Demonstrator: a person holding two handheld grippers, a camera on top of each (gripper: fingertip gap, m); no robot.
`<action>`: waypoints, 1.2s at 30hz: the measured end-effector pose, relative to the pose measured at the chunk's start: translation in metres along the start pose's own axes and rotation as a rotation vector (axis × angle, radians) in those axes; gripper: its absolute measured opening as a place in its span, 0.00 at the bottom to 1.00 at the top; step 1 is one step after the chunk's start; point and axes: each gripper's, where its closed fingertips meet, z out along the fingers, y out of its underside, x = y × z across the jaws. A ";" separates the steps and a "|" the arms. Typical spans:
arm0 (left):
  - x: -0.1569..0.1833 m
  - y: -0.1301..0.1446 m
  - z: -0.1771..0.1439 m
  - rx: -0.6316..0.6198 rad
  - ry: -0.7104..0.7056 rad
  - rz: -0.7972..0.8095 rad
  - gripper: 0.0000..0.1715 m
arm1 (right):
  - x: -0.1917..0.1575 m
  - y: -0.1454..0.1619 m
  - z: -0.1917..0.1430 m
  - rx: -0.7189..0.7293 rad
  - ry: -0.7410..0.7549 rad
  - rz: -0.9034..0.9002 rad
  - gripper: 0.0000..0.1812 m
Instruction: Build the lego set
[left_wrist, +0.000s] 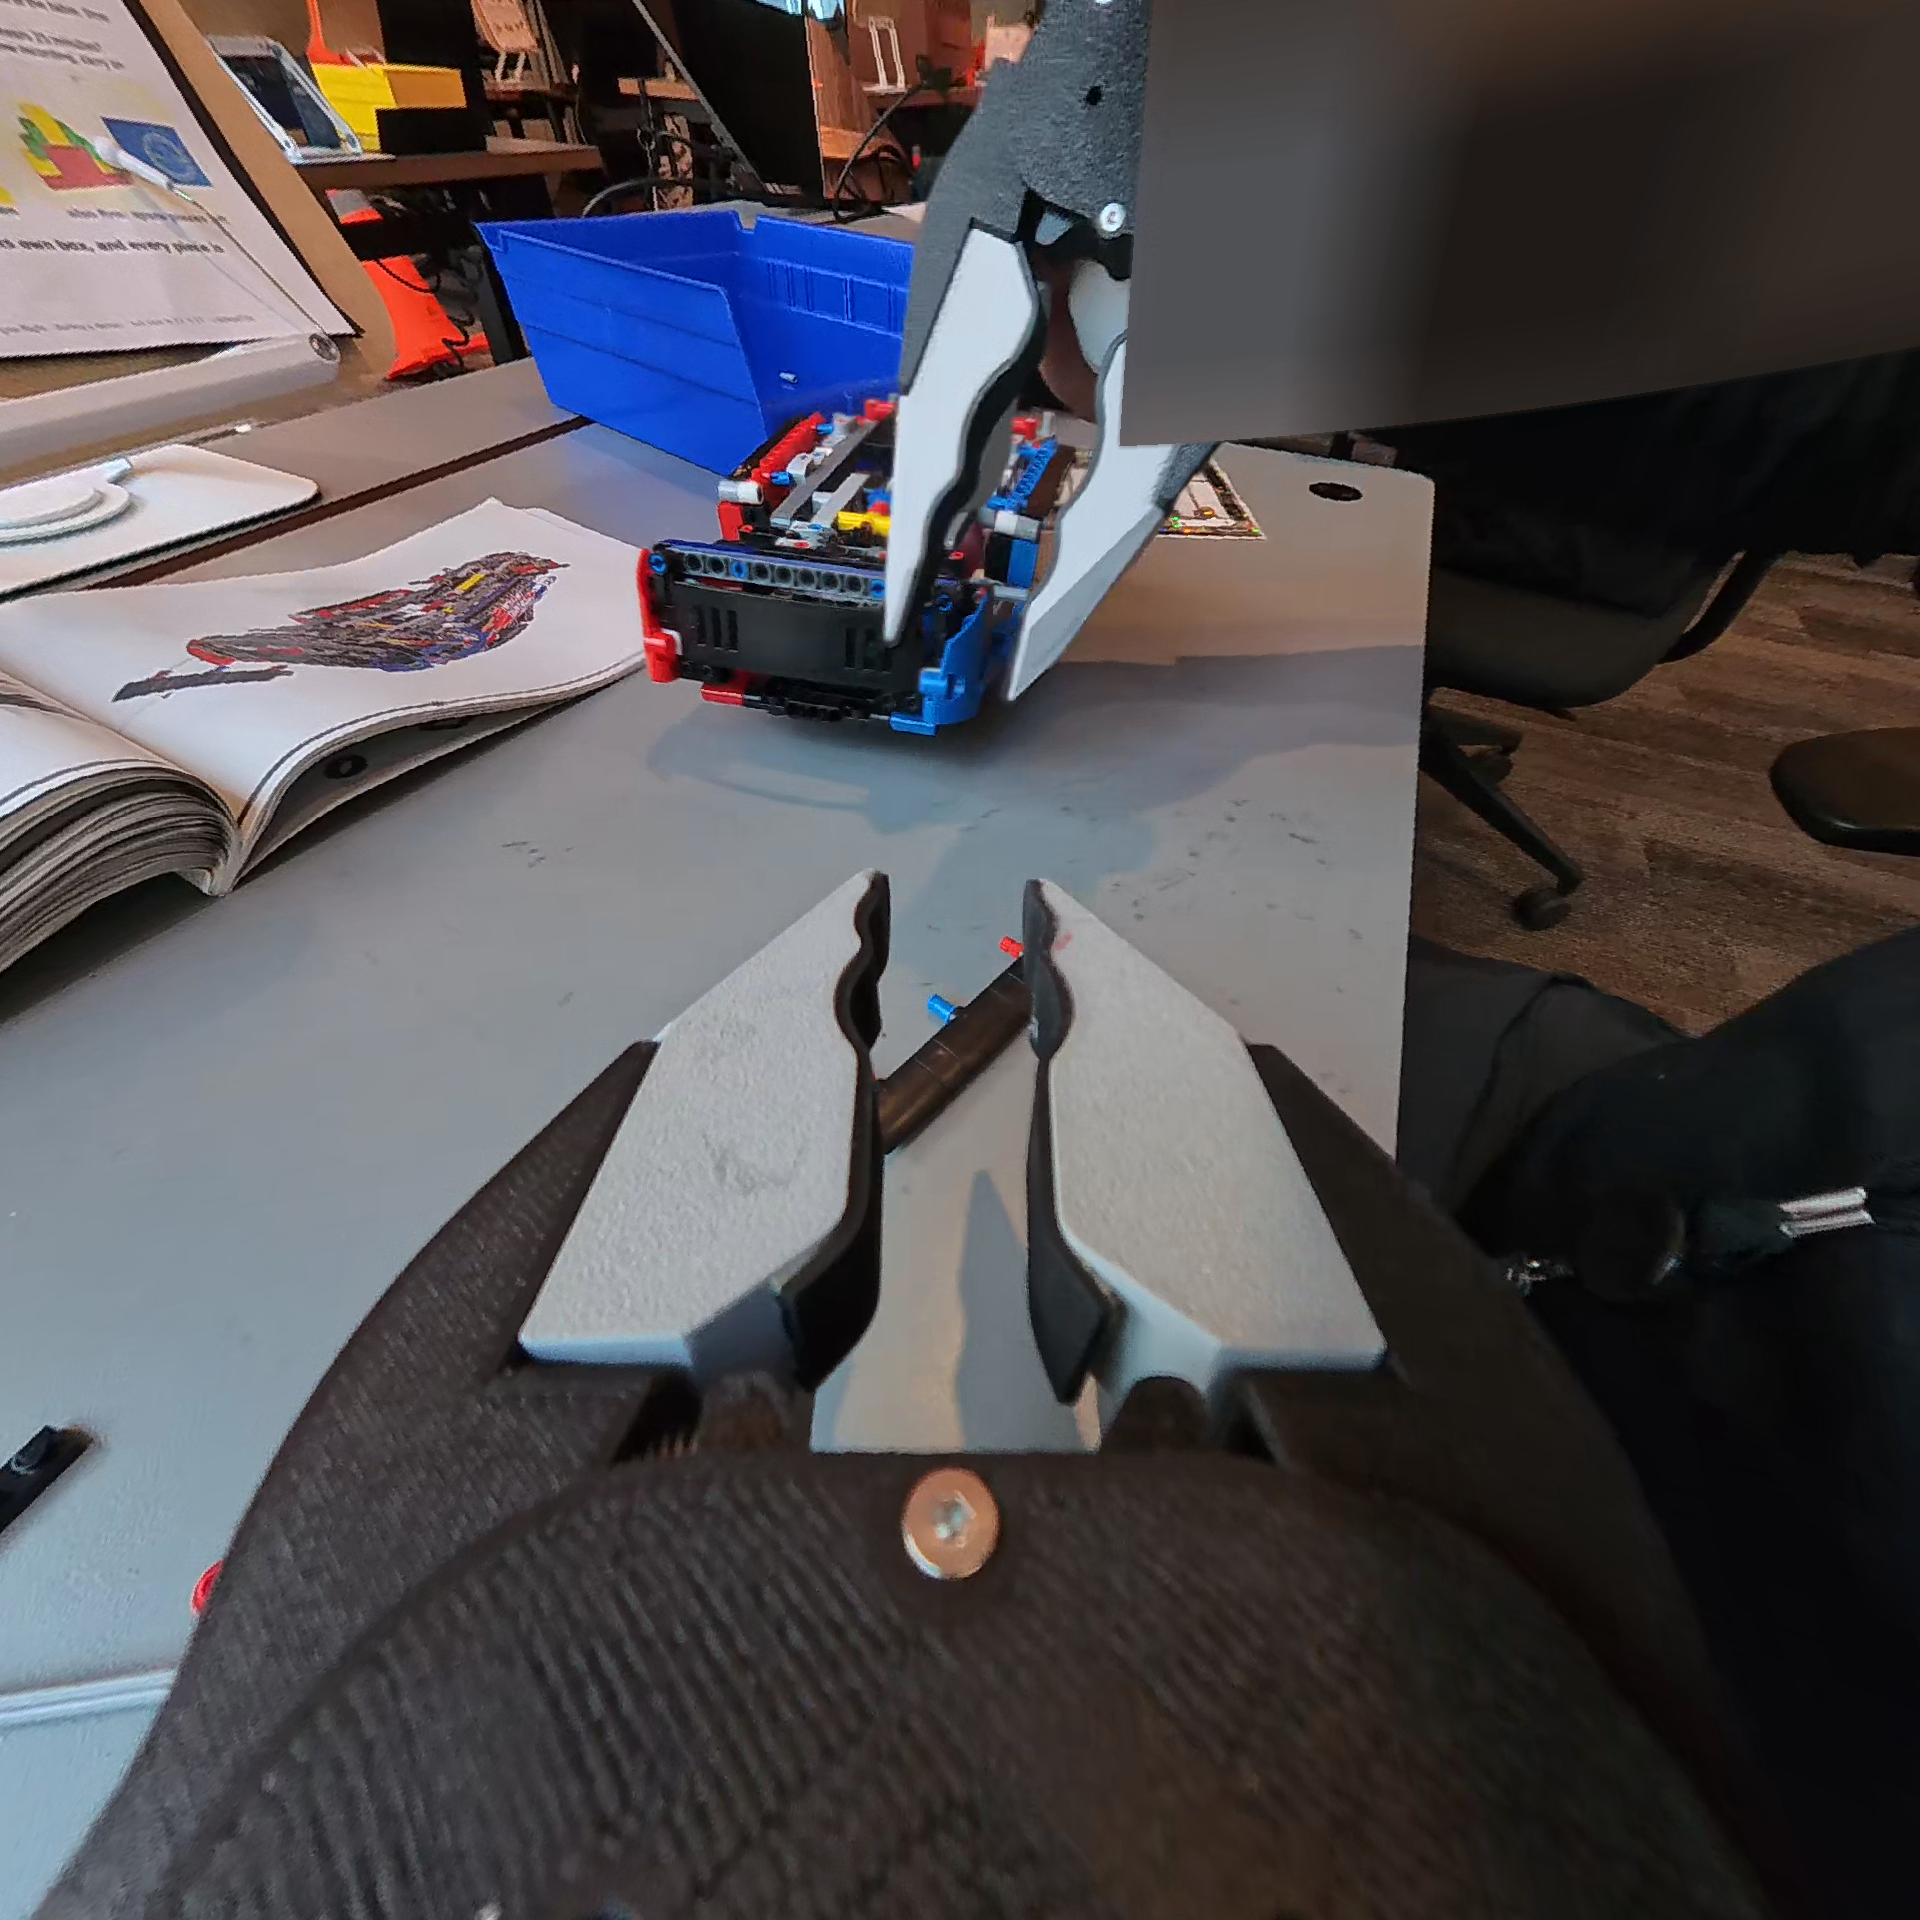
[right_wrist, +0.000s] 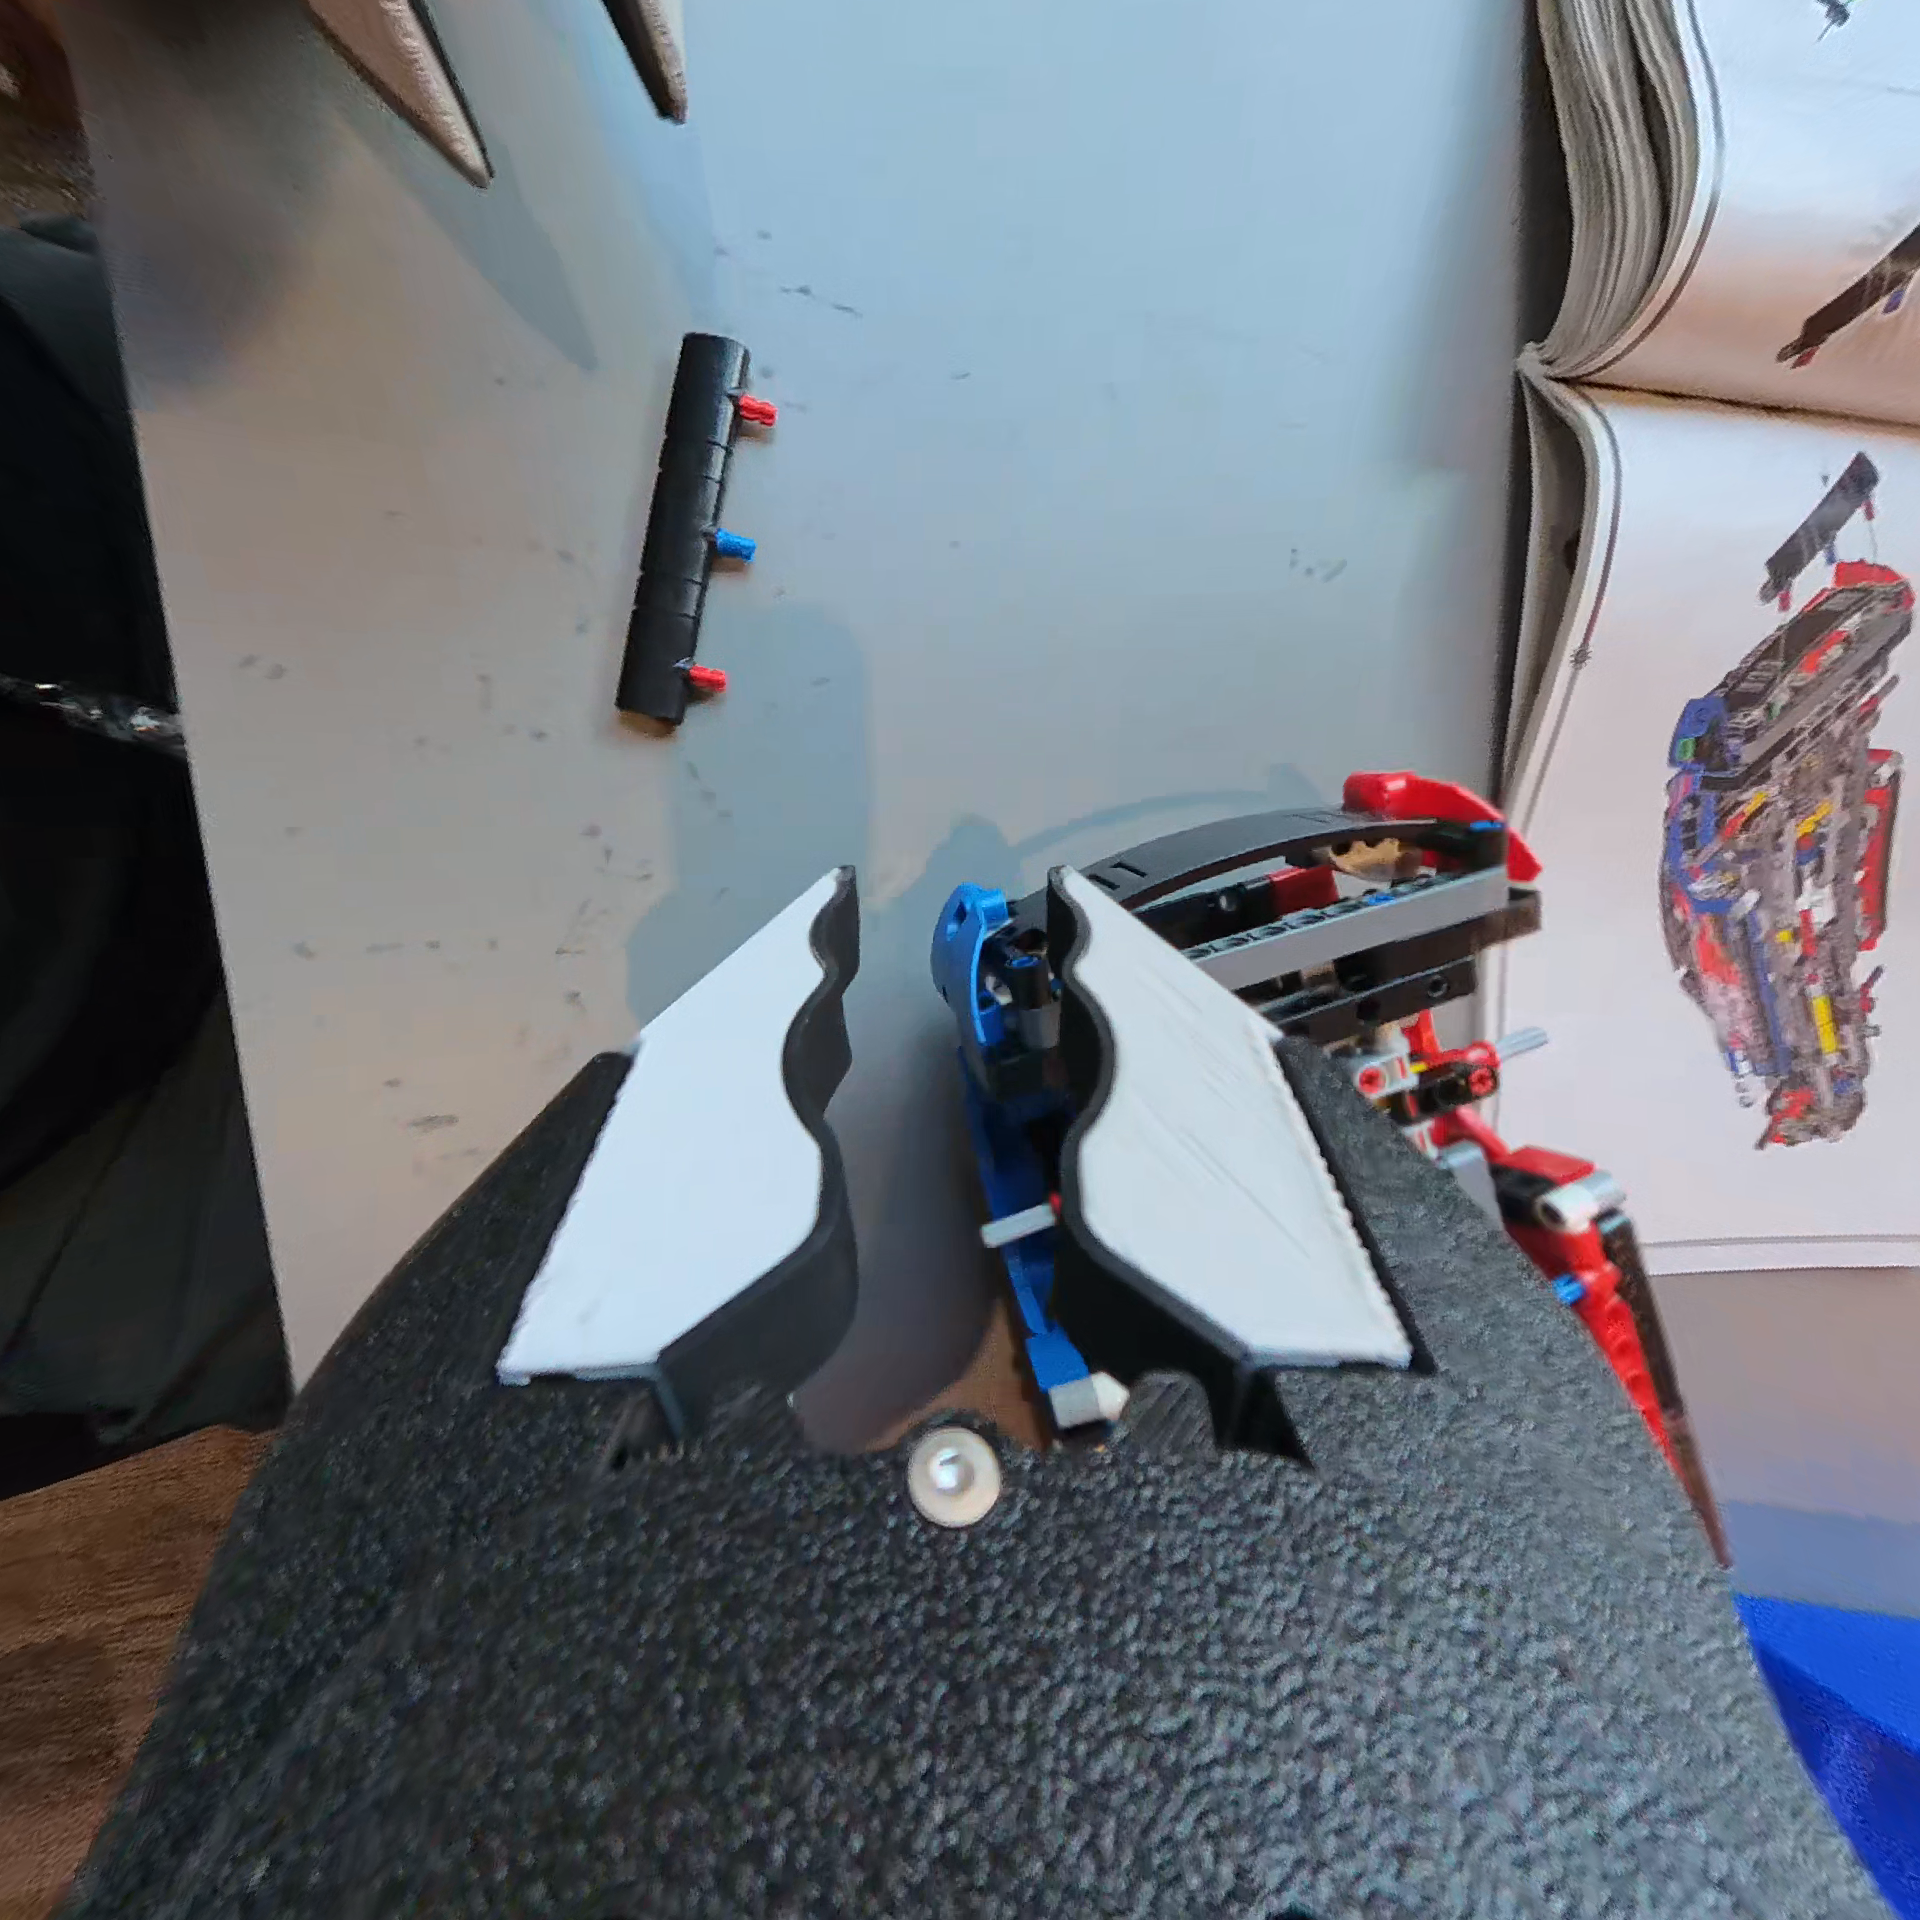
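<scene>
black beam (left_wrist: 951, 1049) lies on surface (left_wrist: 520, 1039) between spread left tongs (left_wrist: 956, 883); spread right tongs (right_wrist: 951, 878) straddle lego car (right_wrist: 1351, 914) edge

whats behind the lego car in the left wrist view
A blue bin stands right behind the car on the table. The right claw and a blurred patch cover the bin's right end; its inside is hidden.

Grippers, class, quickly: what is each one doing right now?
Left gripper: open, empty, fingers either side of the black pinned lego beam on the table.
Right gripper: open, straddling the blue corner of the lego car.
</scene>
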 end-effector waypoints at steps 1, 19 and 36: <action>0.000 0.000 0.000 0.002 0.002 -0.002 0.13 | -0.003 0.003 -0.002 0.000 -0.014 0.013 0.19; -0.002 0.002 0.002 -0.013 -0.013 -0.006 0.13 | -0.044 0.061 -0.051 0.146 0.068 0.145 0.16; -0.035 0.002 -0.001 0.001 -0.170 -0.106 0.17 | 0.062 0.125 -0.129 0.758 0.711 0.358 0.15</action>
